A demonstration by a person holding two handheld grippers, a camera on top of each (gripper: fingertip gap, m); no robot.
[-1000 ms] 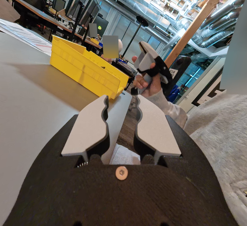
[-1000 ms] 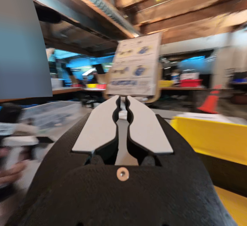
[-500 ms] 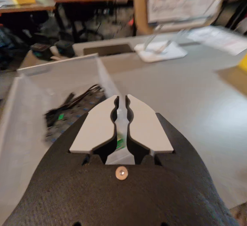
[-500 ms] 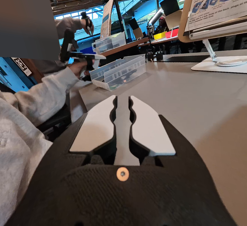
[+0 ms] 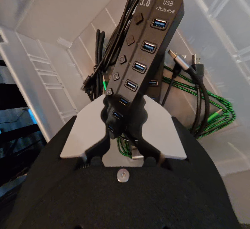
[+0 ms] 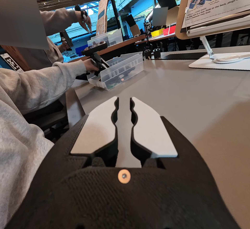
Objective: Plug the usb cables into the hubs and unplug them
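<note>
In the left wrist view my left gripper [image 5: 124, 99] is inside a clear plastic bin [image 5: 54, 46], shut on the lower end of a black multi-port USB hub [image 5: 146, 46] that tilts up and away. The hub's black cable bundle [image 5: 102, 60] hangs at its left. A green braided cable [image 5: 216, 100], a silver USB plug [image 5: 179, 61] and part of a second hub [image 5: 154, 83] lie behind. My right gripper [image 6: 124, 98] is empty over the grey table [image 6: 189, 100], its jaws a narrow gap apart. The right wrist view shows the left gripper [image 6: 100, 62] reaching into the bin [image 6: 121, 70].
An instruction sheet on a wooden board [image 6: 216, 12] stands on a white base [image 6: 223, 61] at the back right. A grey sleeve [image 6: 33, 84] crosses the left side. Another person's arm [image 6: 60, 19] and further benches with bins are behind.
The left gripper swung from the table edge to the clear bin, went in and closed on the hub. The right gripper turned towards the bin and now holds nearly still.
</note>
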